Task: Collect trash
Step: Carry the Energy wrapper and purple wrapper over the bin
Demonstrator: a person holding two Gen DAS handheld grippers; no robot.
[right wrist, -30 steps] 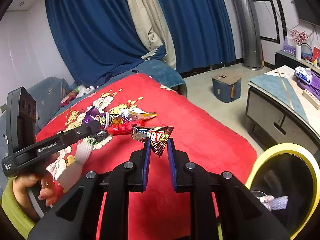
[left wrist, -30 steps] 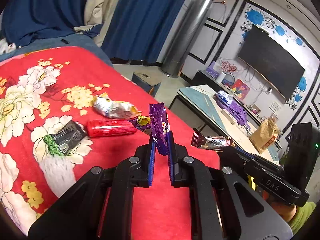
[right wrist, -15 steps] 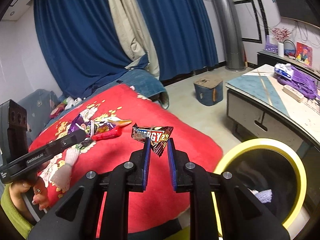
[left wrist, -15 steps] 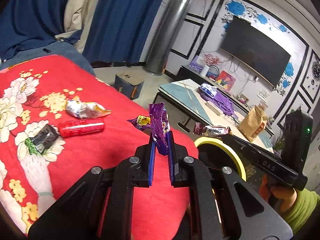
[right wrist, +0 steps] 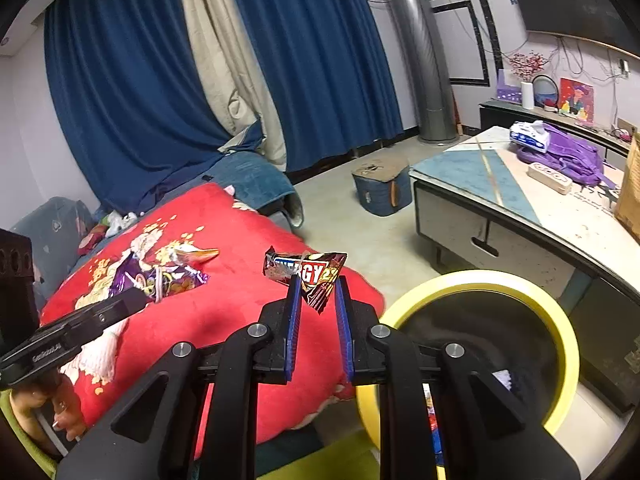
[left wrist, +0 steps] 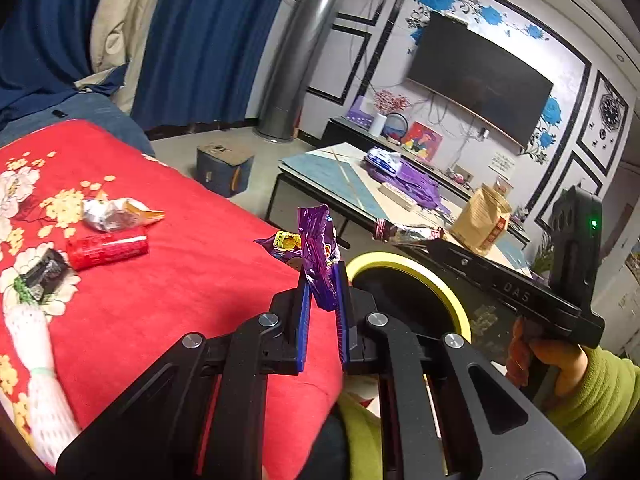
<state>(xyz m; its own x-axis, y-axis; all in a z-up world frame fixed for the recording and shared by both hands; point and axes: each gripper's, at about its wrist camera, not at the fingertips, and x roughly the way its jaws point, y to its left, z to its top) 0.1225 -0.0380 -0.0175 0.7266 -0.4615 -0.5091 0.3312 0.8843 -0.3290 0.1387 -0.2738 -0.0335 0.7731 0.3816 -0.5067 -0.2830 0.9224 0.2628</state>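
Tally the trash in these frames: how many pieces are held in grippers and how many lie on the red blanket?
Held in grippers: 2, purple wrapper in left gripper, brown energy-bar wrapper in right gripper
On red blanket: 4, silver wrapper, red can, black wrapper, white foam net
Total: 6

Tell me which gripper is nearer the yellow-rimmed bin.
Right. The right gripper hangs just beside the bin's rim; the left gripper sits farther back, over the red blanket's edge.
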